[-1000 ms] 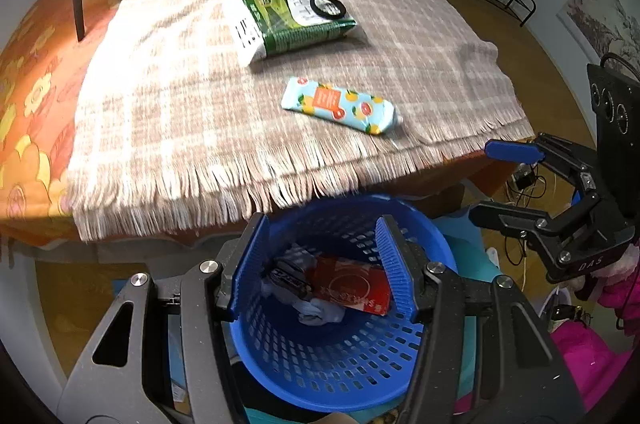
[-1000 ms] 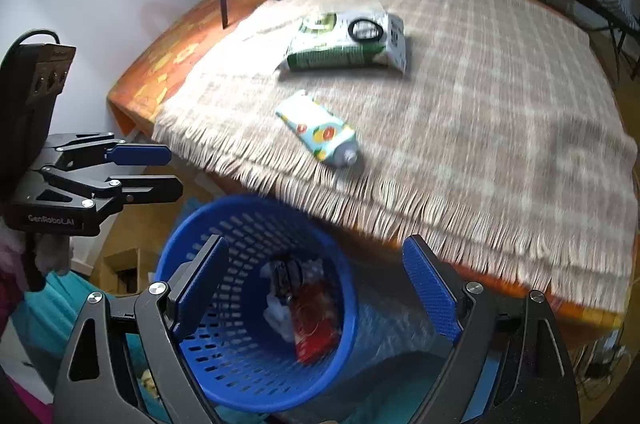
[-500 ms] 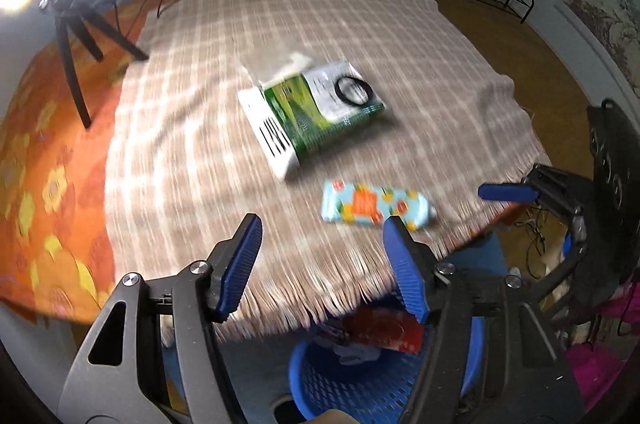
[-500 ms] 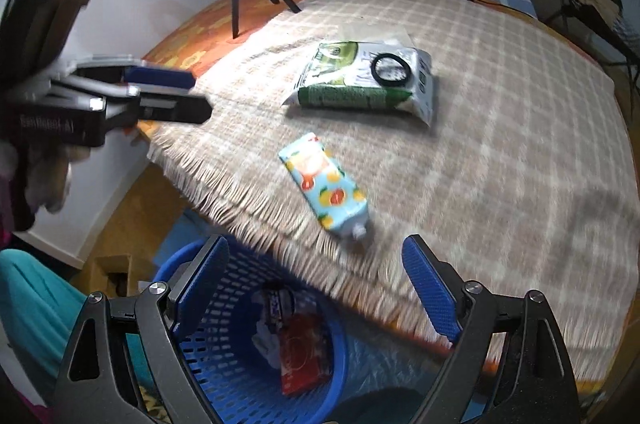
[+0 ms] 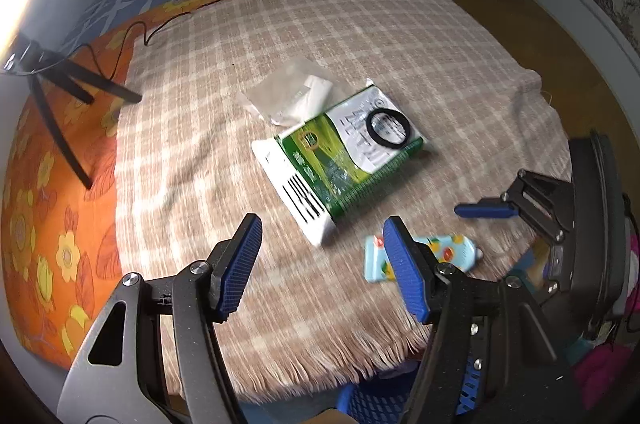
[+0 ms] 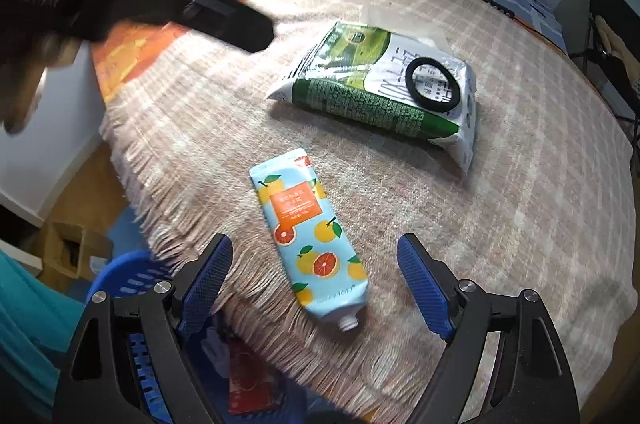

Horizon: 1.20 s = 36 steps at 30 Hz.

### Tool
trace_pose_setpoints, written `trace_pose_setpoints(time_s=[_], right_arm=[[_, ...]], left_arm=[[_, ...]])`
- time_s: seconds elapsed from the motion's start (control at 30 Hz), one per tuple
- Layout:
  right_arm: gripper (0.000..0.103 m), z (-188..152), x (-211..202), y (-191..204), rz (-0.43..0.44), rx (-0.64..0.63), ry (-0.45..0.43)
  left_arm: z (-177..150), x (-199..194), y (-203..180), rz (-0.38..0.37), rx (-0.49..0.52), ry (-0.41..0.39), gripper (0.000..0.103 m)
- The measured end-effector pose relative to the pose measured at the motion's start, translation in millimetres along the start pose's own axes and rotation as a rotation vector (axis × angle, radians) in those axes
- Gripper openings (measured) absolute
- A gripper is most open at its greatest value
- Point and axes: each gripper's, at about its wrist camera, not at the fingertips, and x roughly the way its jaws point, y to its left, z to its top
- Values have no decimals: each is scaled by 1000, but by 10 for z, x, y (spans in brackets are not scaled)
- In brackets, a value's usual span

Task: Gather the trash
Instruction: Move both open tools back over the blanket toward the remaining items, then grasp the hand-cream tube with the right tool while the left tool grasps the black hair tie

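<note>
The citrus-print tube (image 6: 310, 238) lies capless between the right gripper's (image 6: 316, 284) wide-spread jaws, near the plaid blanket's (image 6: 520, 224) fringe. The left gripper (image 5: 322, 264) hovers wide and empty. A skewed pinch could roll the tube past the blue basket (image 6: 116, 272) below.

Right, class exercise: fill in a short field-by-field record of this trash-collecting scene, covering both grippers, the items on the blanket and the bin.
left gripper: open, empty, above the blanket
right gripper: open, empty, fingers either side of the tube
tube: light blue with citrus print, lying flat near the fringed edge, cap missing
green and white packet: lying flat, further in
black ring: resting on the packet
clear wrapper: beside the packet, far side
checked blanket: covers the surface
blue basket: below the blanket edge, already holding trash
</note>
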Motion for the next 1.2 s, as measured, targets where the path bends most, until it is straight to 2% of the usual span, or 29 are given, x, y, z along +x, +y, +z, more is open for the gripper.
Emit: trace_pose_setpoints(time_s=[0.03, 0.1, 0.23, 0.33, 0.4, 0.57, 0.6, 0.7, 0.87, 0.93, 1.03, 1.13, 1.2], right_arm=[[82, -3, 21, -2, -1, -7, 5], [71, -2, 84, 5, -9, -22, 24], [69, 7, 91, -4, -20, -39, 18], [60, 2, 67, -62, -20, -29, 12], [49, -8, 45, -114, -18, -17, 8], [35, -50, -1, -268, 10, 40, -1], [29, -58, -11, -289, 9, 46, -1], [23, -98, -37, -357, 15, 65, -1], [19, -134, -50, -452, 20, 83, 0], [17, -146, -59, -479, 23, 92, -2], [14, -153, -67, -514, 26, 102, -4], [11, -166, -76, -534, 27, 109, -6], [7, -178, -88, -545, 27, 119, -10]], left_arm=[[32, 30, 19, -4, -3, 2, 65], [121, 100, 54, -18, -11, 6, 65], [281, 200, 75, -31, -22, 1, 65], [377, 262, 35, -37, -18, -4, 65], [419, 290, -17, -47, -9, -8, 65], [502, 390, -191, -54, 29, -16, 63], [521, 421, -226, -61, 32, -13, 57], [570, 518, -318, -65, 46, -1, 41], [622, 708, -414, -30, 70, 30, 37], [634, 771, -430, -17, 73, 43, 25], [659, 798, -427, -6, 72, 37, 21], [678, 808, -413, 9, 73, 33, 8], [678, 810, -420, 9, 77, 28, 6]])
